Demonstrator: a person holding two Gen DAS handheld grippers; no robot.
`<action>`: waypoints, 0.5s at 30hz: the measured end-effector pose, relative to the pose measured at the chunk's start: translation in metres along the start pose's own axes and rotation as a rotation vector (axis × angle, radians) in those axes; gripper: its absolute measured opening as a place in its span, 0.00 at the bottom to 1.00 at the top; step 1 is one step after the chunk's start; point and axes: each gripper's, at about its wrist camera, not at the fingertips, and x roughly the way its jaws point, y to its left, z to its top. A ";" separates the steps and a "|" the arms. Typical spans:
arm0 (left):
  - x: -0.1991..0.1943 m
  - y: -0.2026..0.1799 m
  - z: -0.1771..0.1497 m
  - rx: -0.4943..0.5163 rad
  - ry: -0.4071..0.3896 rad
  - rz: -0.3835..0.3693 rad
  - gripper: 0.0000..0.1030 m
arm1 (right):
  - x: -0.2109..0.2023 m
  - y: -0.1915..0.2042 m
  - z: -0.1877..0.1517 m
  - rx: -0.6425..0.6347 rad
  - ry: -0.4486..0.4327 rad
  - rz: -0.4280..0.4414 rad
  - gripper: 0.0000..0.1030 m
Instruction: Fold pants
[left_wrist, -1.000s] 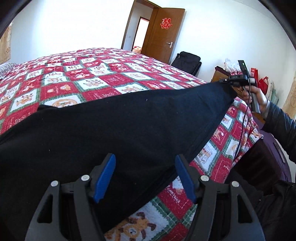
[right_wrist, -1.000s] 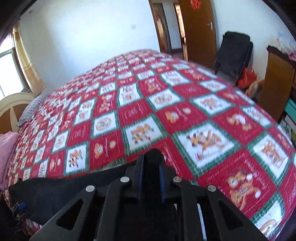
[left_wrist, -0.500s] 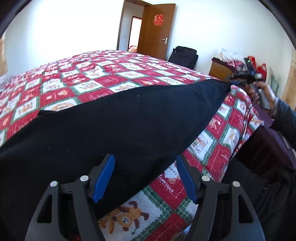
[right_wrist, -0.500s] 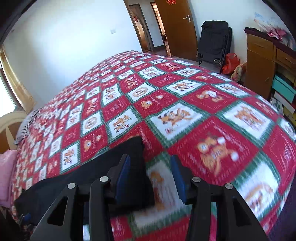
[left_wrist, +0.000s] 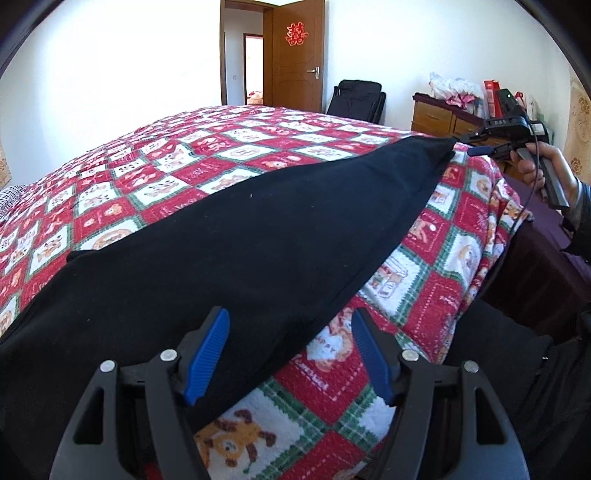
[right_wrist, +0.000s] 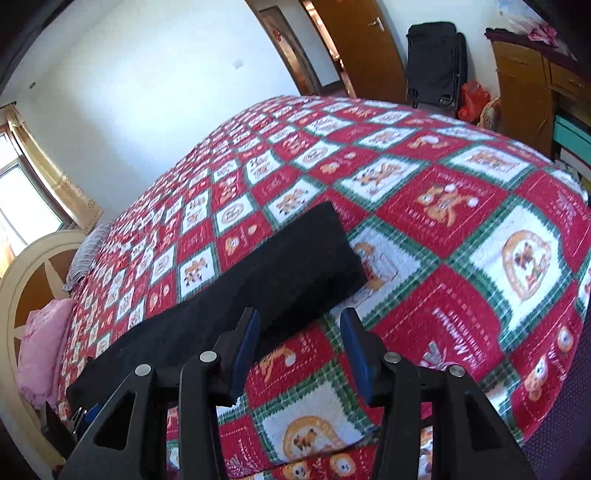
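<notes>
While the black pants (left_wrist: 236, 236) lie stretched flat along the near edge of the bed (left_wrist: 229, 147), both jaws are released: left hand-held gripper (left_wrist: 291, 354) and right hand-held gripper (right_wrist: 299, 350). Pinch both ends squarely, lifting evenly to avoid wrinkles.

pants (left_wrist: 236, 236) — black | flat, long strip | lying diagonally on bedspread (left_wrist: 155, 177)
</notes>
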 end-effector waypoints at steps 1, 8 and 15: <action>0.003 0.000 0.002 0.006 0.004 0.012 0.61 | 0.003 0.000 -0.001 0.006 0.007 0.004 0.46; 0.021 -0.016 0.005 0.131 0.044 0.079 0.59 | 0.018 0.002 0.005 0.032 -0.011 0.016 0.46; 0.014 -0.006 0.012 0.091 0.031 0.058 0.12 | 0.032 -0.011 0.016 0.065 -0.047 -0.044 0.16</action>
